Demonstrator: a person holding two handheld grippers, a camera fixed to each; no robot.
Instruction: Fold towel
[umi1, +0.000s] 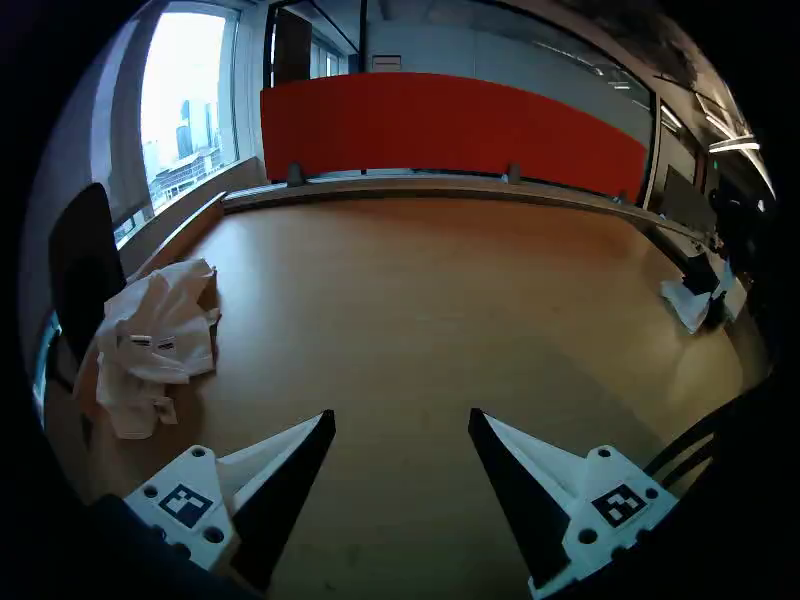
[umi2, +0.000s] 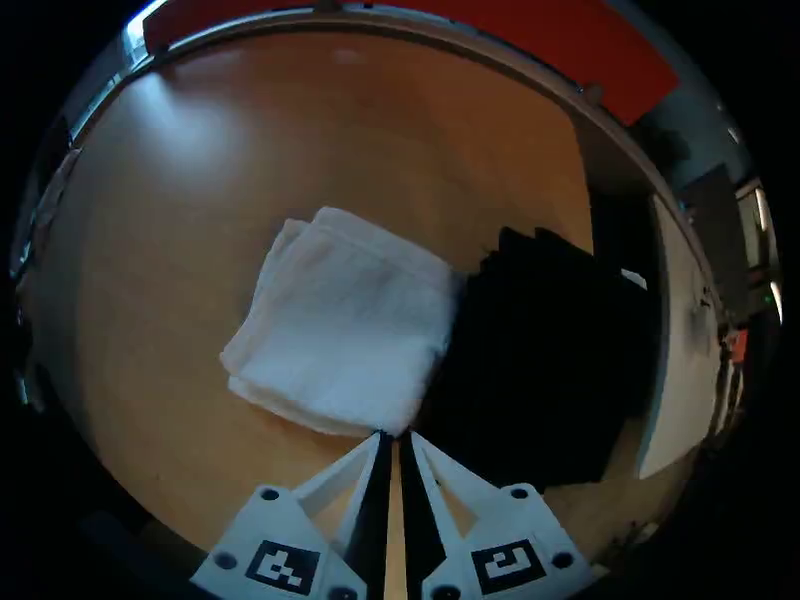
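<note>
One wooden table (umi1: 420, 290) is being worked at. Right of centre in the right gripper view, a dark cloth stack (umi2: 550, 350) is lying just beside the folded white towel (umi2: 340, 320) at mid-frame; soft and light, it is probably best pinched at a corner. A crumpled white heap (umi1: 150, 340) is sitting mid-left in the left gripper view. The left gripper (umi1: 400, 415) is being held spread, empty; the right gripper (umi2: 396, 440), closed on nothing.

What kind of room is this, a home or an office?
Probably an office: a long wooden desk with a red divider screen along its far edge, and a big window looking onto city high-rises.
</note>
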